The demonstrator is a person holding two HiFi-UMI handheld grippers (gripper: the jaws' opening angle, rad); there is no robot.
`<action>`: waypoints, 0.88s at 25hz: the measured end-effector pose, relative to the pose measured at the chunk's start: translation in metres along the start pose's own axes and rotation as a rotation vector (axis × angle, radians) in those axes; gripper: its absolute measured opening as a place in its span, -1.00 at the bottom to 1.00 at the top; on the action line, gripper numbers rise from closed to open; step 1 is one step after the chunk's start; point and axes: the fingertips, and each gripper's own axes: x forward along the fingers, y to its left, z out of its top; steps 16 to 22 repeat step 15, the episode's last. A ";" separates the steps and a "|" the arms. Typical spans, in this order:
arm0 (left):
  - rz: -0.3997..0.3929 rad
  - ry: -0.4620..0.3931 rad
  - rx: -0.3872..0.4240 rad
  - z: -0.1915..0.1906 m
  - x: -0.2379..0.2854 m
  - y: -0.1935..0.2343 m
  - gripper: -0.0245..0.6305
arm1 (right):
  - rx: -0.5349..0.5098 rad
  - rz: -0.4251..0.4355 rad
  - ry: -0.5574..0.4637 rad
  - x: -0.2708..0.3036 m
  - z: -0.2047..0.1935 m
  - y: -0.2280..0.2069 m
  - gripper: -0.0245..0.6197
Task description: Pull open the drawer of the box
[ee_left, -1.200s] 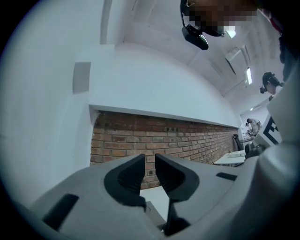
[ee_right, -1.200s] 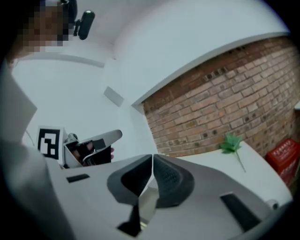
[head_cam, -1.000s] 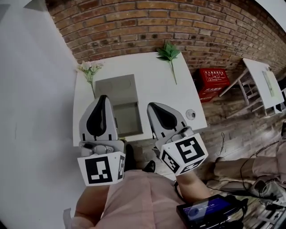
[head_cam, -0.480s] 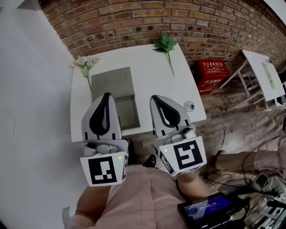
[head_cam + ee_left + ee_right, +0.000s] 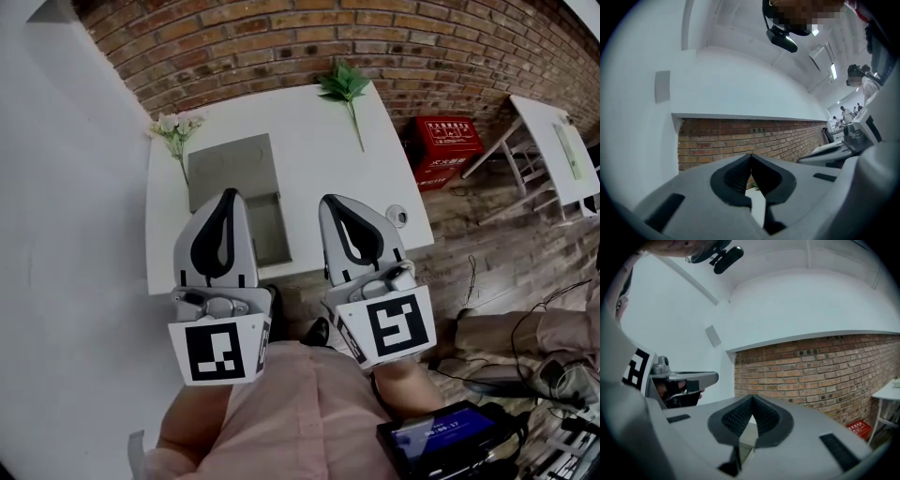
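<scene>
One table (image 5: 319, 150) held one box (image 5: 230, 169), its one drawer (image 5: 269, 230) out on the box's near side. Left gripper (image 5: 228, 193) and right gripper (image 5: 330, 200) hung there, both closed, empty. Two sprigs lay left (image 5: 173, 127) and far right (image 5: 345, 89) of the box

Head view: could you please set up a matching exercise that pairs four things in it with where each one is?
Things:
1. box
2. white flowers
3. green sprig
4. red crate

Places:
A. on the floor, right of the table
B. at the table's far left corner
C. near the table's far right corner
D. on the table's left half, drawer open

Pairs: 1-D, 2-B, 3-C, 4-A
</scene>
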 end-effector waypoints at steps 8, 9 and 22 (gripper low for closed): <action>-0.030 0.019 -0.002 -0.008 0.010 -0.010 -0.90 | 0.004 -0.005 -0.005 0.004 -0.004 -0.010 -0.91; -0.031 0.017 0.001 -0.009 0.011 -0.010 -0.90 | 0.004 -0.005 -0.005 0.005 -0.005 -0.011 -0.91; -0.030 0.012 0.012 -0.011 0.018 -0.013 -0.90 | 0.004 -0.006 -0.002 0.007 -0.009 -0.018 -0.91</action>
